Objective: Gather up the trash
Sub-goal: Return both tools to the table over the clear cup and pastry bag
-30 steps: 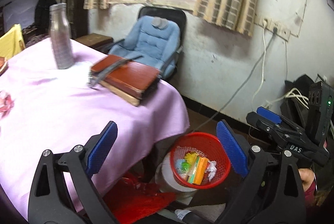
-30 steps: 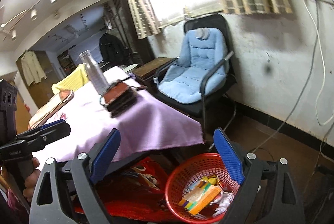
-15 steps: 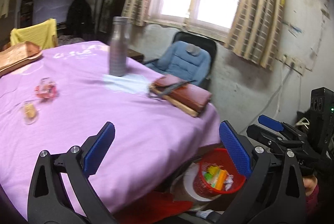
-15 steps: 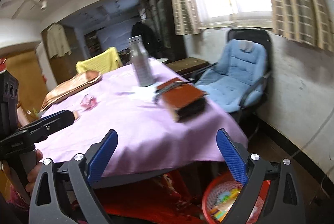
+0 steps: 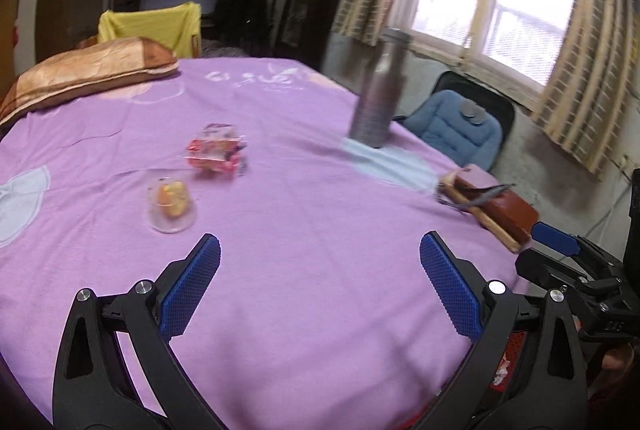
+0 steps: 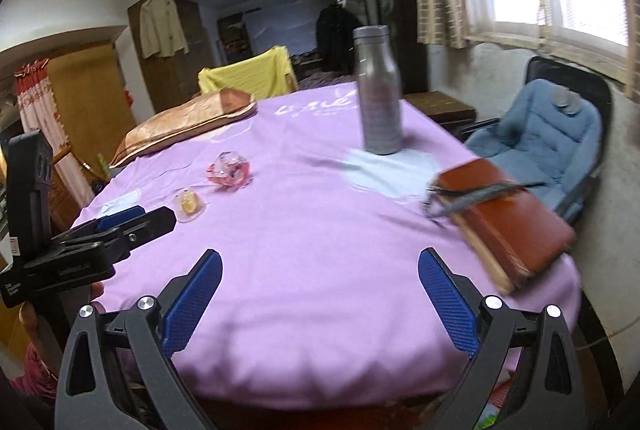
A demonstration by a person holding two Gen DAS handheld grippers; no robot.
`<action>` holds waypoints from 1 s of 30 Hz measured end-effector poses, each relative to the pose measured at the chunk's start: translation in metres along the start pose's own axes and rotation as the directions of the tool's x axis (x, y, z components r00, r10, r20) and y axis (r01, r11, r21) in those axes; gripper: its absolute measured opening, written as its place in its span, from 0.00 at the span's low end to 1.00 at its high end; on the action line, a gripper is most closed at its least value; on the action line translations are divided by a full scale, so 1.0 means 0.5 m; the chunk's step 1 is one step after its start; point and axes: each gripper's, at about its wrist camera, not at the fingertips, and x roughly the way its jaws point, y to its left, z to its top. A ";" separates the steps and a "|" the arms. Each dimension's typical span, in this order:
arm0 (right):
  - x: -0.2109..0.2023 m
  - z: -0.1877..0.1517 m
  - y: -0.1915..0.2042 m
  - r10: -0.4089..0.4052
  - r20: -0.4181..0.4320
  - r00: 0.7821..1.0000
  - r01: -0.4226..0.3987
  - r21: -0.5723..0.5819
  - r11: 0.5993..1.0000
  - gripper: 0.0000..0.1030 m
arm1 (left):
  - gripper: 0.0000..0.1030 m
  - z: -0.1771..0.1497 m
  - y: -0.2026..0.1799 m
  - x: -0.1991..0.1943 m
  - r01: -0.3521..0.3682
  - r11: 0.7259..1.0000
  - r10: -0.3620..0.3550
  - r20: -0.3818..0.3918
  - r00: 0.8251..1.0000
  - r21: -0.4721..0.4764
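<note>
Two pieces of trash lie on the purple-covered table (image 5: 304,230): a crumpled pink wrapper (image 5: 216,153) (image 6: 230,169) and a small clear cup with something orange inside (image 5: 170,205) (image 6: 190,205). My left gripper (image 5: 320,294) hovers open over the near table edge, the cup ahead and to its left, nothing between its fingers. My right gripper (image 6: 320,302) is beside it with its jaws still opening and nothing between them. A sliver of the red trash basket (image 5: 515,344) shows below the table edge.
A steel bottle (image 5: 378,101) stands on a pale patch further back. A brown book with a strap (image 6: 508,222) lies at the right edge. A tan pillow (image 5: 88,73) rests at the far left. A blue padded chair (image 6: 540,141) stands by the wall.
Both views have swung left from the red basket on the floor up onto the table top. The basket has almost left sight, and the wrapper and cup have come into view.
</note>
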 end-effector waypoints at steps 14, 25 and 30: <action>0.231 0.093 0.073 0.113 -0.116 0.987 -0.113 0.009 0.994 0.94 | 0.94 0.074 0.258 0.079 -0.211 0.973 0.196 -0.144 0.970 -0.095; 0.319 0.124 0.079 0.125 -0.149 0.981 -0.121 0.036 0.992 0.94 | 0.94 0.070 0.231 0.183 -0.184 0.982 0.187 -0.226 0.956 0.037; 0.367 0.142 0.083 0.130 -0.165 0.978 -0.125 0.041 0.991 0.94 | 0.94 0.052 0.234 0.208 -0.198 0.978 0.206 -0.269 0.941 0.057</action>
